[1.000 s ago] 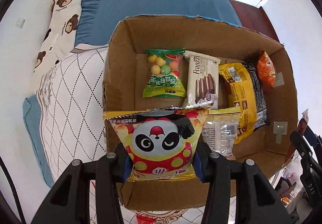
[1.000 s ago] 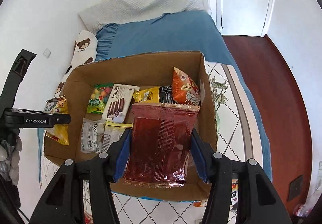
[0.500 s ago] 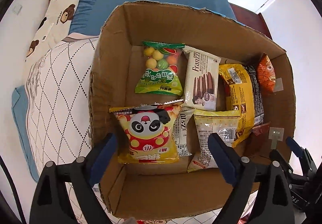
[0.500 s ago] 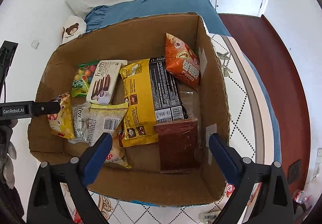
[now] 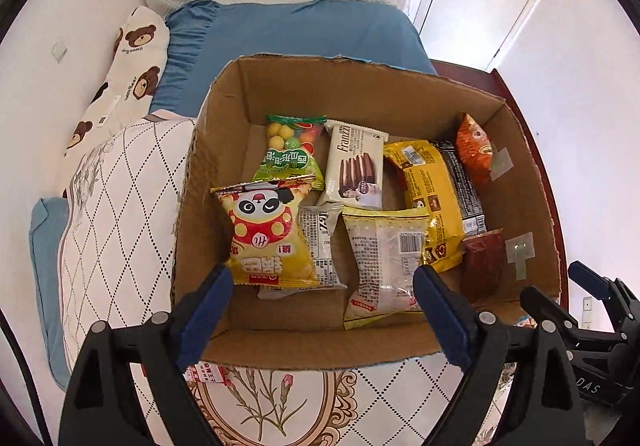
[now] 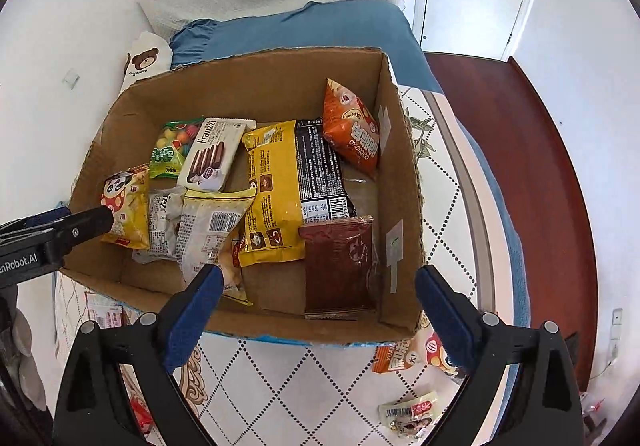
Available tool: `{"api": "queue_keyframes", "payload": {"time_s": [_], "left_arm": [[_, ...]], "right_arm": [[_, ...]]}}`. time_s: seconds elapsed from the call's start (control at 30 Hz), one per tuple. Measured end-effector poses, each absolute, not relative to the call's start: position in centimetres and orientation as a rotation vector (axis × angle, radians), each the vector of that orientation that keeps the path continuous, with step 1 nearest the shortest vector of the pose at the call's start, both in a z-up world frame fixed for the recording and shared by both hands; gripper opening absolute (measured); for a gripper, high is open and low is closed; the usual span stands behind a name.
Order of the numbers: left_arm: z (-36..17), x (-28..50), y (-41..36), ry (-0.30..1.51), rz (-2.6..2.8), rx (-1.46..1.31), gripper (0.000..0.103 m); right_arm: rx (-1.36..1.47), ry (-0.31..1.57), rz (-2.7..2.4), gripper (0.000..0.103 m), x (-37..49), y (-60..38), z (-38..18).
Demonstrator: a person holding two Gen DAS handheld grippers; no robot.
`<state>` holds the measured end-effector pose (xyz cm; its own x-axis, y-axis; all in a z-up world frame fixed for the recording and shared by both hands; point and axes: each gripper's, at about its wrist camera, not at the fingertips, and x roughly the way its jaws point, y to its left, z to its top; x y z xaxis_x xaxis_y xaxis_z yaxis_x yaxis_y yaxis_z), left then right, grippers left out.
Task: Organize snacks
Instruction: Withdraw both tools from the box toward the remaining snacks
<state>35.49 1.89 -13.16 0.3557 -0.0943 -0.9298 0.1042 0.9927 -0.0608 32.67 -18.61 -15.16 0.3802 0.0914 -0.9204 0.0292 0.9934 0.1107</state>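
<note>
In the box (image 5: 532, 181) on the bed, going from left to right, lie the panda bag (image 5: 266, 234), the green candy bag (image 5: 290, 155), the wafer pack (image 5: 356, 169), the yellow pack (image 5: 430, 201) and the brown pack (image 6: 340, 266). They look light, soft and crinkly, and probably slippery. Chips can break, so pinch a sealed edge. More snacks (image 6: 404, 360) wait on the bed beside the box. The left gripper (image 5: 322, 310) and the right gripper (image 6: 316, 304) both stand wide apart and hold nothing.

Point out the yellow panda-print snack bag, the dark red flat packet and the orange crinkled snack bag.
yellow panda-print snack bag (image 5: 262, 224), left wrist view, on the panda face.
dark red flat packet (image 6: 340, 266), right wrist view, mid-face.
orange crinkled snack bag (image 6: 354, 129), right wrist view, front centre.
</note>
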Motion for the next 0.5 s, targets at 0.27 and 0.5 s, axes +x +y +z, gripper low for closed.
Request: {"api": "queue_keyframes", "payload": {"time_s": [0.27, 0.5], "left_arm": [[-9.7, 30.0, 1.1, 1.033, -0.134, 0.05, 0.092], [-6.8, 25.9, 1.0, 0.937, -0.143, 0.047, 0.092]], "right_arm": [[0.102, 1.067, 0.057, 0.099, 28.8, -18.1, -11.7], [0.065, 0.964, 0.06, 0.099, 24.8, -17.4, -8.1]]}}
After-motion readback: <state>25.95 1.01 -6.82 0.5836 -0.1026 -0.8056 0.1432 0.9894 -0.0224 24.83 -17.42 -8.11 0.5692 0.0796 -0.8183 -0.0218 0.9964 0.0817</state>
